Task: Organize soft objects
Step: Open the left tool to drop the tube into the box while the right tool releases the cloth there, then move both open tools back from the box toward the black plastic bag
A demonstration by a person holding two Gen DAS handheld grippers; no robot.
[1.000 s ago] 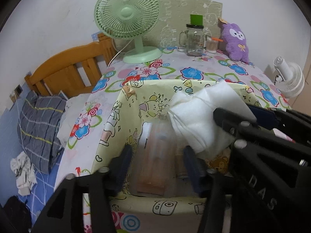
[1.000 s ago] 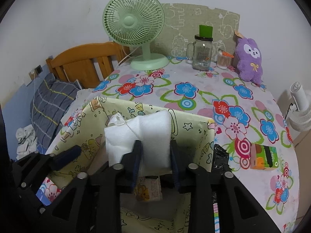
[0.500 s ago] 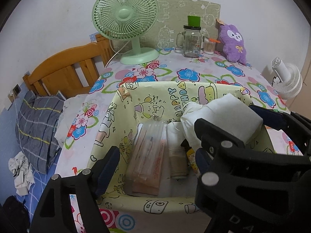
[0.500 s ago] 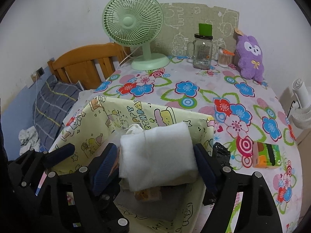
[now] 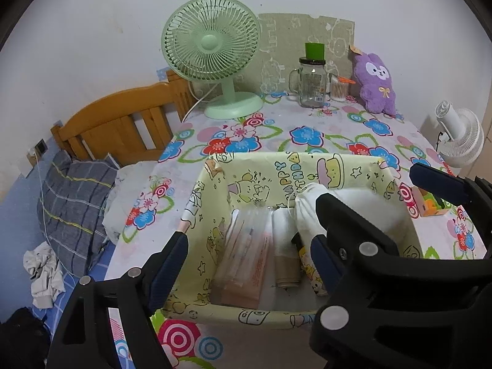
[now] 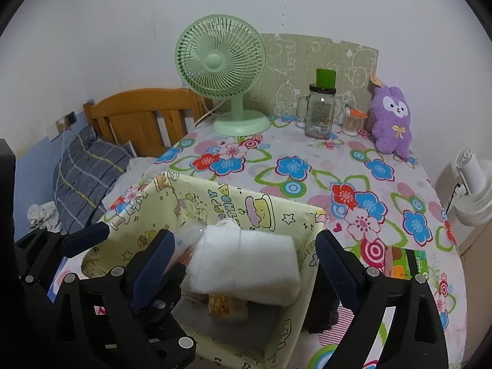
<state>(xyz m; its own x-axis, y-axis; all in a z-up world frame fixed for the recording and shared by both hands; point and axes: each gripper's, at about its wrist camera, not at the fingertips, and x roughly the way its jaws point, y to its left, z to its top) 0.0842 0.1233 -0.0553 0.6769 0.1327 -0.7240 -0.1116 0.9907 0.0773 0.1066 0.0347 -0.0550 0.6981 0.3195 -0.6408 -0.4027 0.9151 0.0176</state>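
Wrapping up a drop-off, as I read it: the white pad [image 6: 243,264] now lies in the box [image 6: 270,209], on top of the other contents.

Left wrist view, left to right:
- Lower left: left gripper [image 5: 246,258], fingers wide apart, nothing between the pads. One finger is outside the box's left wall, the other over its inside. Jaws have just been opening.
- Centre: box [image 5: 212,200] holds a clear flat packet [image 5: 246,258] and a rolled beige item [image 5: 284,252] side by side.
- Centre right: the white pad [image 5: 363,203] sits at the box's right end, mostly hidden by the right gripper's frame.

Right wrist view, left to right:
- Bottom centre: right gripper [image 6: 243,261], fingers spread either side of the pad, a visible gap on both sides, so no clamp. Jaws have just been opening; the pad is between them but free.
- Under the pad: a small cartoon-print pack [image 6: 227,306], partly covered.
- Lower right: a green-orange carton [image 6: 406,263] on the tablecloth [image 6: 307,160], outside the box.
- Upper right: purple plush [image 6: 392,120] at the table's far edge, well apart from the box.

Status guess: pad placed, both grippers free. The plush looks like the remaining soft item. Can't tell whether the carton counts.
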